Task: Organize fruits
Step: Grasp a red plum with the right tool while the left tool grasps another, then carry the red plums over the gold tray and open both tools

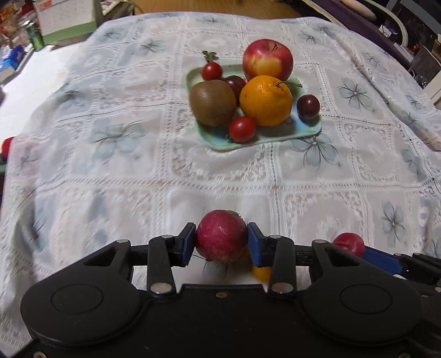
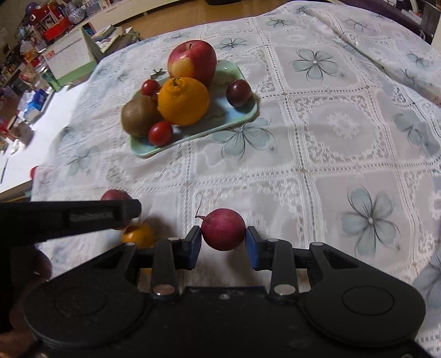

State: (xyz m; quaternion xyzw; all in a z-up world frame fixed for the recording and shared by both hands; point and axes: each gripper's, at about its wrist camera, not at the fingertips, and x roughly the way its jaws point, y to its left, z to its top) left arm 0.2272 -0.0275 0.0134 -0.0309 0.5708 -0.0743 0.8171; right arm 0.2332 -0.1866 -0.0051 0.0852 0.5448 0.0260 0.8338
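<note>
A green tray (image 1: 278,135) (image 2: 237,121) on the lace tablecloth holds an apple (image 1: 267,59) (image 2: 192,62), an orange (image 1: 265,100) (image 2: 183,101), a kiwi (image 1: 212,103) (image 2: 139,115), two cherry tomatoes (image 1: 242,129) (image 2: 160,133) and dark plums (image 1: 308,106) (image 2: 238,92). My left gripper (image 1: 221,242) is shut on a red radish (image 1: 221,239). My right gripper (image 2: 223,242) is shut on a second red radish (image 2: 223,232), which also shows at the right in the left wrist view (image 1: 349,243). A small orange fruit (image 2: 139,234) (image 1: 260,272) lies on the cloth under the left gripper.
The tablecloth (image 1: 110,165) covers the whole table. A white box with a green base (image 1: 66,19) (image 2: 69,59) and clutter stand beyond the far left edge. The left gripper's arm (image 2: 69,217) crosses the left side of the right wrist view.
</note>
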